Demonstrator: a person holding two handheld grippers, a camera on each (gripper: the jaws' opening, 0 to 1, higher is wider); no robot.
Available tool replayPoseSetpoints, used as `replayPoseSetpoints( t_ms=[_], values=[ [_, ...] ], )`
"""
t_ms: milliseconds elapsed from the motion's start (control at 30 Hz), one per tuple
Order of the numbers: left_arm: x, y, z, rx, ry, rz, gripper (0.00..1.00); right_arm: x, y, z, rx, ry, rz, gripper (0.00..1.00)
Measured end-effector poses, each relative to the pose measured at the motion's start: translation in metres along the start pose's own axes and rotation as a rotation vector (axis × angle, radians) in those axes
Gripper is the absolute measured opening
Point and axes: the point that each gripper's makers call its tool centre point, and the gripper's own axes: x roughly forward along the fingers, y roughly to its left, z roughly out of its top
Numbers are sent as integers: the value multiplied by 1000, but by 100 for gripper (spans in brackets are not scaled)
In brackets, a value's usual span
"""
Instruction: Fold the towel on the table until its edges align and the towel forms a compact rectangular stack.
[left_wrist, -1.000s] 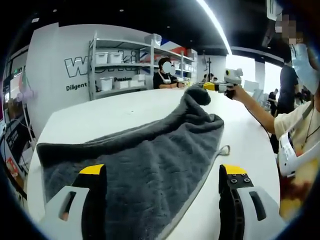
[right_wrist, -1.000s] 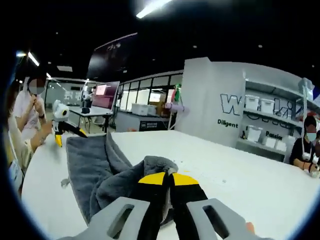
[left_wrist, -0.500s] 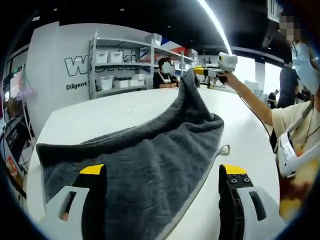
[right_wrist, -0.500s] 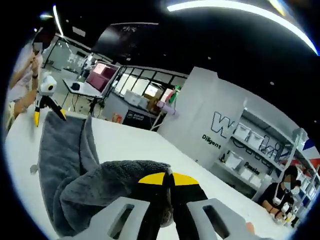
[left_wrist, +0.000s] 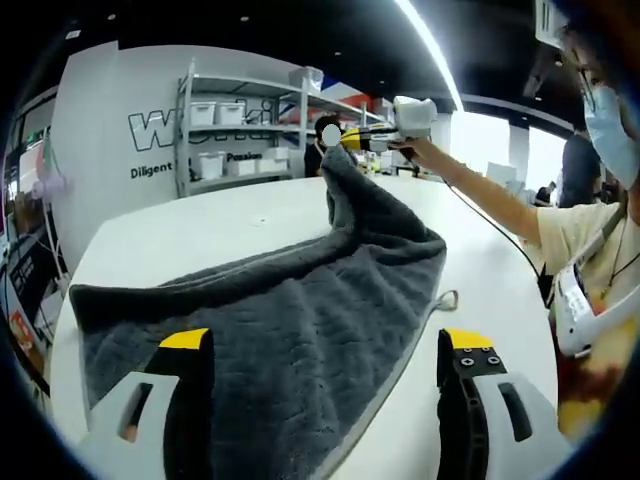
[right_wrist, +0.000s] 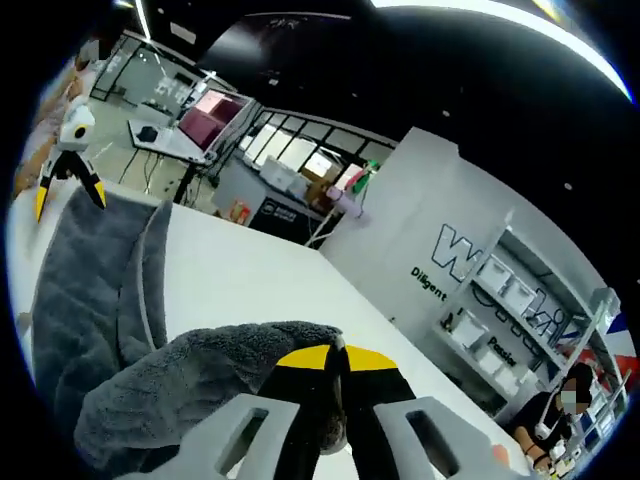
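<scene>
In the left gripper view, the big dark grey fluffy towel lies on the round white tabletop, spread out near the left claw. The left claw is wide open and holds nothing; it hangs just over the near end of the towel. Further right, the right claw is pinched closed on the far corner. A second ago that corner sat low by the tabletop. Now it is lifted high and has moved toward the left. I think the fold has started, and the corner must come down on the near edge.
</scene>
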Motion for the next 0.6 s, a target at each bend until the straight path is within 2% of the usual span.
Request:
replayPoseSetpoints(
  t_ms=[167,233,300,333,400,500,600],
  values=[
    [1,-1,-1,-5,3,-1,91,29,28,-39,16,97,68,2],
    [1,-2,-1,-6,3,-5,91,32,39,-55,28,128,81,12],
    [1,-3,-2,-6,1,-8,91,34,45,-68,52,154,95,32],
    [1,-3,-2,-7,2,-8,91,32,46,-70,53,156,92,38],
    [2,-3,-3,-9,4,-6,91,28,41,-76,64,166,71,47],
    [2,-2,-2,-14,2,-3,91,12,19,-78,130,156,7,57],
    [2,-2,-1,-17,-7,0,93,-8,10,-81,176,155,-7,66]
  ],
)
